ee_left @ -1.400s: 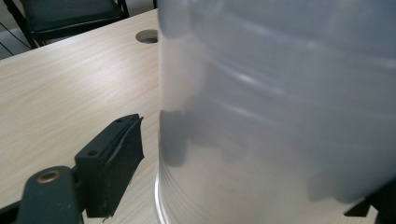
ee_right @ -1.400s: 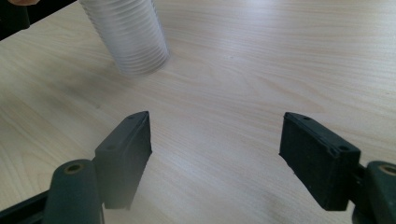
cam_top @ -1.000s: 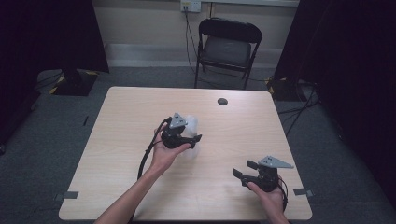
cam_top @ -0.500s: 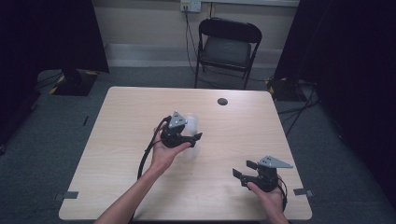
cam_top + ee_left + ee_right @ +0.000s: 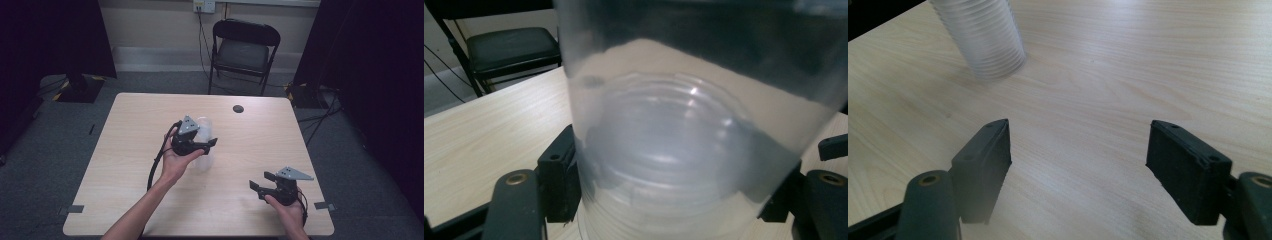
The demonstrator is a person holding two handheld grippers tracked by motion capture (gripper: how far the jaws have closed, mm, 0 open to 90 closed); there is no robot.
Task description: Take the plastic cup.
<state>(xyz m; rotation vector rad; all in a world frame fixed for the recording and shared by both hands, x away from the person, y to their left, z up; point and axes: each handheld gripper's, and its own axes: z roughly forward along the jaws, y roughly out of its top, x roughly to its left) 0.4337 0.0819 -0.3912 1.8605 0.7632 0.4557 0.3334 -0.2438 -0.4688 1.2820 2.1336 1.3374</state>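
Note:
A tall stack of clear plastic cups [image 5: 204,161] stands on the wooden table [image 5: 125,150] near its middle. My left gripper [image 5: 207,144] is closed around the stack's upper part. In the left gripper view, the black jaws press on both sides of a clear cup [image 5: 684,125], with ribbed rims of other cups just below it. My right gripper [image 5: 260,184] hovers low near the table's front right edge, open and empty. In the right gripper view, its fingers [image 5: 985,160] spread wide over bare wood, and the ribbed base of the cup stack [image 5: 985,37] stands farther off.
A small dark round disc [image 5: 238,108] lies near the table's far edge. A black folding chair [image 5: 242,50] stands behind the table. Dark curtains hang on both sides, and cables run on the floor at the right.

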